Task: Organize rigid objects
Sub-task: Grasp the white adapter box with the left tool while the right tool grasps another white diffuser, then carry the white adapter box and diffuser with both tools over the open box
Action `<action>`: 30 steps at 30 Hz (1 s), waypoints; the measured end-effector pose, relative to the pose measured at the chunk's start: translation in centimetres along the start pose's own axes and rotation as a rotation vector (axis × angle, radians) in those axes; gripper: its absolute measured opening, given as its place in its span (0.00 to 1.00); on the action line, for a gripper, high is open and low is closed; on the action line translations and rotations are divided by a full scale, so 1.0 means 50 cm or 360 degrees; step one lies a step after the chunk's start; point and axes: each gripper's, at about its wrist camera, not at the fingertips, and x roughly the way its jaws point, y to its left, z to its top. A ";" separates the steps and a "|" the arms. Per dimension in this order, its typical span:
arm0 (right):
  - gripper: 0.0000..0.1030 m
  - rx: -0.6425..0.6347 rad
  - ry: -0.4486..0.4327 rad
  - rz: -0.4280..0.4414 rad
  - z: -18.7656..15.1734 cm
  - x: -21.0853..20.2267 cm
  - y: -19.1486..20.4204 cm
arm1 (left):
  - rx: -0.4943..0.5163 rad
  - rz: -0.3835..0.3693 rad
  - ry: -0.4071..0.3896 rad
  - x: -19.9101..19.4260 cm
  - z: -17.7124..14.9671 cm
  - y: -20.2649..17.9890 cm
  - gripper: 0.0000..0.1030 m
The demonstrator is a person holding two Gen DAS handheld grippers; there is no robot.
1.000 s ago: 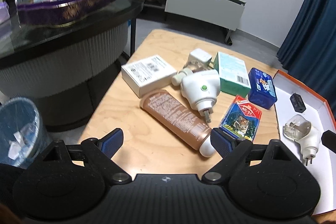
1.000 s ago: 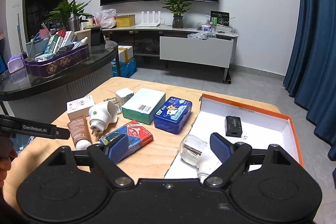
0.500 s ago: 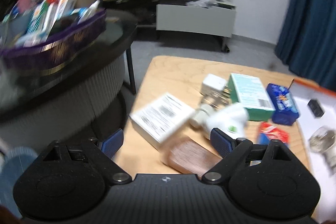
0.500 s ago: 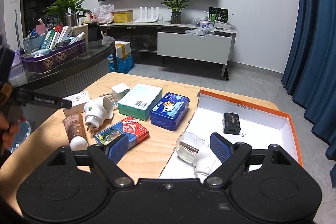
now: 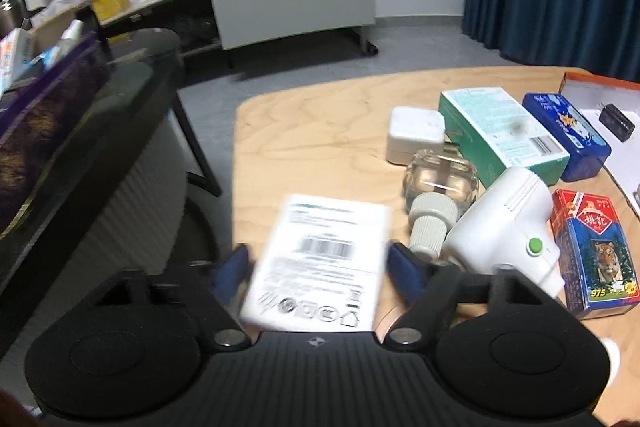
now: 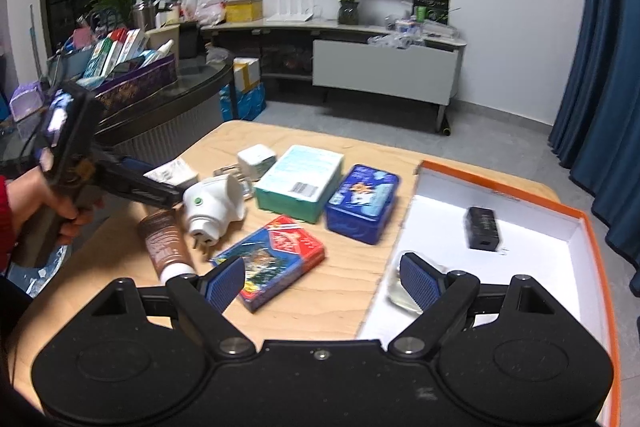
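Two jaws of the left hand-held gripper [image 5: 316, 267] close around the white box [image 5: 320, 263].

Nine loose things are lying on the wooden table [image 6: 352, 291], outside the tray. Four of them are boxes: one white labelled box [image 5: 320, 263], one green box [image 6: 300, 181], one blue tin [image 6: 362, 203] and one red-and-blue card box [image 6: 272, 259]. One white plug-in device [image 6: 214, 205] is lying among them, and one brown tube [image 6: 164, 245] beside it. One small white cube adapter [image 6: 256, 161] and one clear glass bottle [image 5: 440, 183] are sitting behind that. One orange-rimmed tray [image 6: 592, 239] is standing at the table's right end, and two things are lying inside it: one black charger [image 6: 483, 227] and one partly hidden clear-and-white item [image 6: 400, 297].
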 end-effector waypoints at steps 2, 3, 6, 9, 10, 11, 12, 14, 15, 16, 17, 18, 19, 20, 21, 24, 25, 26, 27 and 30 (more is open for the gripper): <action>0.97 -0.0016 0.0012 0.0031 0.009 0.014 0.020 | -0.0027 -0.0012 -0.0012 -0.001 0.001 0.004 0.62; 0.97 -0.0022 0.0011 0.0058 0.014 0.023 0.032 | -0.0041 -0.0021 -0.0021 -0.003 0.001 0.006 0.58; 0.97 -0.0057 0.0017 0.0120 0.035 0.060 0.071 | -0.0109 -0.0002 -0.0059 -0.026 0.007 0.015 0.58; 0.97 -0.0097 0.0017 0.0200 0.060 0.108 0.117 | -0.0162 0.0021 -0.0109 -0.060 0.011 0.024 0.58; 0.97 -0.0120 0.0022 0.0204 0.066 0.124 0.134 | -0.0192 0.0027 -0.0120 -0.071 0.010 0.028 0.58; 0.97 -0.0141 0.0028 0.0197 0.072 0.143 0.151 | -0.0228 0.0035 -0.0132 -0.081 0.008 0.033 0.58; 0.97 -0.0155 0.0029 0.0199 0.078 0.161 0.164 | -0.0267 0.0044 -0.0145 -0.092 0.006 0.037 0.58; 0.96 -0.0143 0.0037 0.0195 0.086 0.191 0.182 | -0.0338 0.0053 -0.0174 -0.112 0.004 0.045 0.58; 0.96 -0.0132 0.0049 0.0188 0.089 0.207 0.188 | -0.0369 0.0048 -0.0191 -0.122 0.001 0.048 0.58; 0.95 -0.0122 0.0062 0.0172 0.091 0.222 0.192 | -0.0388 0.0043 -0.0206 -0.129 0.002 0.052 0.58; 0.94 -0.0101 0.0075 0.0165 0.093 0.237 0.195 | -0.0402 0.0045 -0.0222 -0.137 0.000 0.051 0.58; 0.90 -0.0086 0.0095 0.0172 0.093 0.250 0.196 | -0.0418 0.0048 -0.0238 -0.143 -0.001 0.048 0.58; 0.82 -0.0066 0.0121 0.0169 0.094 0.266 0.195 | -0.0431 0.0046 -0.0252 -0.147 -0.002 0.045 0.58; 0.76 -0.0048 0.0142 0.0167 0.094 0.278 0.192 | -0.0439 0.0048 -0.0260 -0.150 -0.003 0.044 0.58; 0.67 -0.0026 0.0165 0.0167 0.091 0.289 0.186 | -0.0442 0.0052 -0.0266 -0.149 0.002 0.046 0.58; 0.61 0.0022 0.0158 0.0158 0.085 0.296 0.169 | -0.0458 0.0065 -0.0274 -0.153 -0.002 0.041 0.58; 0.61 0.0026 0.0159 0.0145 0.083 0.290 0.163 | -0.0462 0.0070 -0.0275 -0.155 -0.004 0.039 0.58; 0.61 0.0034 0.0138 0.0141 0.081 0.279 0.156 | -0.0468 0.0068 -0.0278 -0.157 -0.006 0.039 0.58; 0.61 0.0045 0.0113 0.0144 0.080 0.266 0.148 | -0.0474 0.0065 -0.0282 -0.161 -0.008 0.036 0.58; 0.61 0.0105 0.0038 0.0151 0.078 0.209 0.118 | -0.0475 0.0044 -0.0305 -0.175 -0.014 0.016 0.58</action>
